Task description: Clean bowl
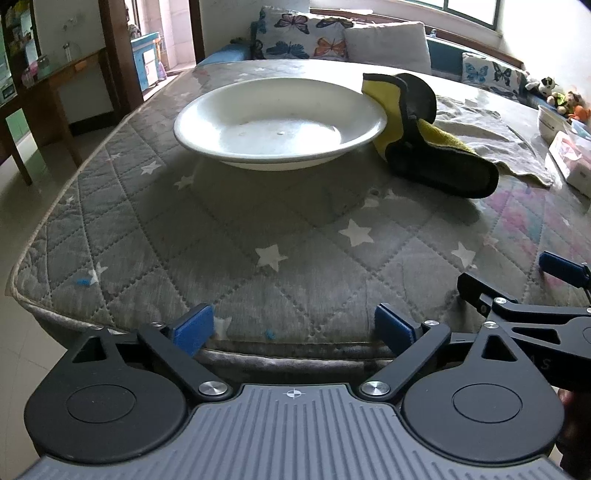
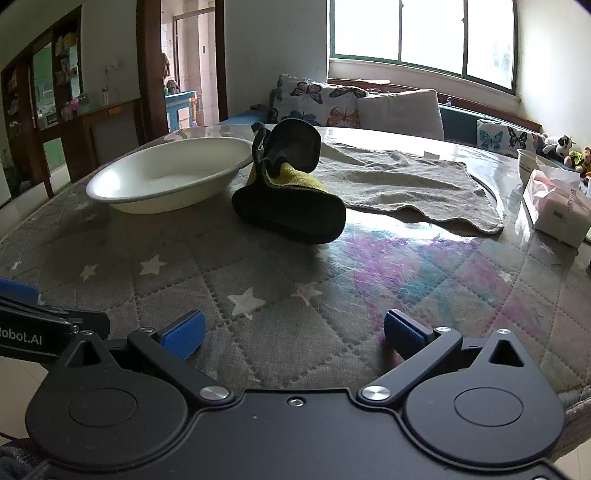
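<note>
White round shallow bowl point(image 1: 280, 122); yellow cloth edged in black point(image 1: 424, 136); grey quilted cover with white stars point(image 1: 258, 236); butterfly-print pillows point(image 1: 299, 35).

A grey quilted cover with white stars point(image 1: 258, 229) lies over the surface. A crumpled beige towel point(image 2: 406, 181) is spread on it. Butterfly-print cushions point(image 1: 303, 35) and a plain white pillow point(image 2: 400, 110) sit beyond, with stuffed toys point(image 2: 569, 151) further right.

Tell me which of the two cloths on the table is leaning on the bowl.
The yellow-and-black cloth: crumpled, its upper edge rests against the bowl rim. The grey cloth lies spread flat behind it, clear of the bowl.
</note>
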`<state>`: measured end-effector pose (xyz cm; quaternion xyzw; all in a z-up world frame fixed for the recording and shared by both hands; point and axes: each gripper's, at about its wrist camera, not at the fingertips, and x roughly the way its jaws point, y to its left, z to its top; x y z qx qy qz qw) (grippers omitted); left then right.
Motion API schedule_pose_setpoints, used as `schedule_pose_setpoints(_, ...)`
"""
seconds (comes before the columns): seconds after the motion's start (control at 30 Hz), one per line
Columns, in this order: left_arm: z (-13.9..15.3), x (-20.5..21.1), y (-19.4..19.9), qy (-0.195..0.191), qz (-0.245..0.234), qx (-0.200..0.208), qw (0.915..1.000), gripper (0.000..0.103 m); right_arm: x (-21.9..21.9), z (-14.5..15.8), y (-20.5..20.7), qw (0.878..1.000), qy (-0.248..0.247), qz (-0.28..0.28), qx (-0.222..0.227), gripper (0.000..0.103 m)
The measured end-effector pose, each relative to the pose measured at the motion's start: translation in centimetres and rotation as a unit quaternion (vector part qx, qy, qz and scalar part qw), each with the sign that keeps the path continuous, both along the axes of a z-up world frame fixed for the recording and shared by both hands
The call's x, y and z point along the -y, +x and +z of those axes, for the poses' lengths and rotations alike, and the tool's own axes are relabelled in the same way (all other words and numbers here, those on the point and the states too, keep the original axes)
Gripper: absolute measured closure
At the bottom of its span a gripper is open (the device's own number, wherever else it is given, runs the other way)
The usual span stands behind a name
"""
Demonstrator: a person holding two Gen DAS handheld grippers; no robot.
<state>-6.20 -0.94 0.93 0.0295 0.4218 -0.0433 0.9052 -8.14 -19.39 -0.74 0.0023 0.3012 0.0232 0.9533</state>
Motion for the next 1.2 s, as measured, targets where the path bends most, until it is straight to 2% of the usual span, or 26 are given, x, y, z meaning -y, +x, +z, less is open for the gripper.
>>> schedule_pose_setpoints(1.2, -0.01, -0.02, 0.2, -0.002, 0.007, -0.011, 0.9999, 0.003, 0.02, -0.06, -0.26, 1.0, -0.001, 0.001, 0.004, 0.0)
